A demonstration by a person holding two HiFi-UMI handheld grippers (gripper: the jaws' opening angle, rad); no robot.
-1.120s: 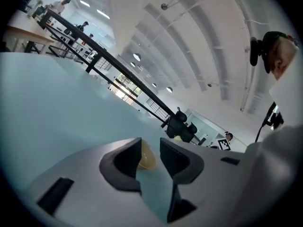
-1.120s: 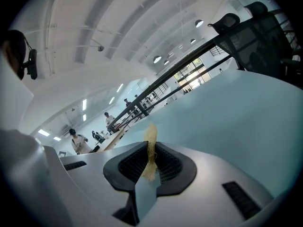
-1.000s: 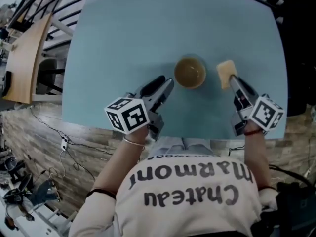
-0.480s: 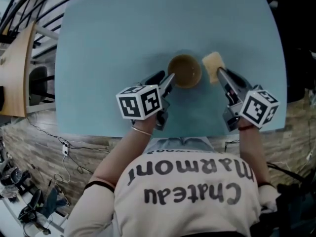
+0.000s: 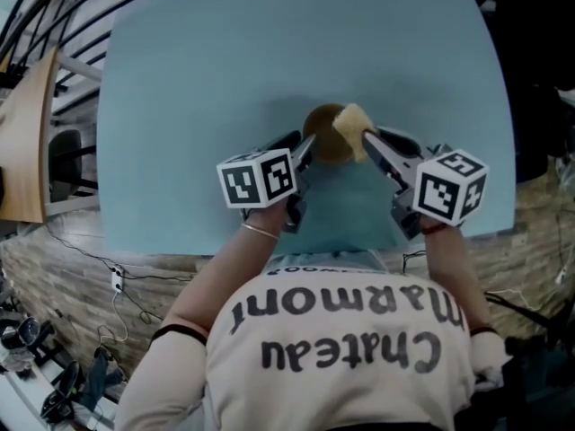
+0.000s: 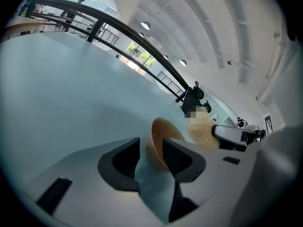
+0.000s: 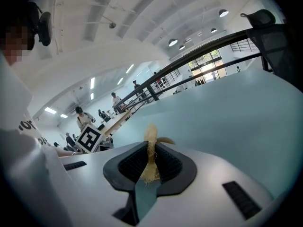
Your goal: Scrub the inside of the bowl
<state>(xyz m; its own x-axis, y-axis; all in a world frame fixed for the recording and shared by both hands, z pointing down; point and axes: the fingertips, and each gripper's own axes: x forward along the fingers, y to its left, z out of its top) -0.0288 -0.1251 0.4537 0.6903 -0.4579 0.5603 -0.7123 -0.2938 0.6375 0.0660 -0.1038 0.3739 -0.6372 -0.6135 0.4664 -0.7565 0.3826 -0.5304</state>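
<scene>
Right now the right gripper (image 7: pixel 150 148) is clamping a thin, yellowish sponge (image 7: pixel 151 156). Its jaws are pressing together on the fibrous pad, so only a frayed strip is showing between them in the right gripper view. From the head view, the sponge is lying over the far right part of the brown bowl (image 5: pixel 325 137) and is covering that side of the rim. How deep it is reaching into the bowl cannot be told.

The bowl is sitting on the pale blue worktop (image 5: pixel 225 61), near its middle. The left gripper (image 6: pixel 150 144) is holding its jaws apart, with the bowl's near wall standing between them. The wall is lying close against the right-hand jaw, and a strip of worktop is showing beside the other jaw. That right-hand jaw is hiding the lower part of the bowl, so whether the jaw is touching it is hard to judge.

In the head view the marker cubes are blocking most of both gripper bodies. The person's shoulders are cutting off the near edge of the worktop.
</scene>
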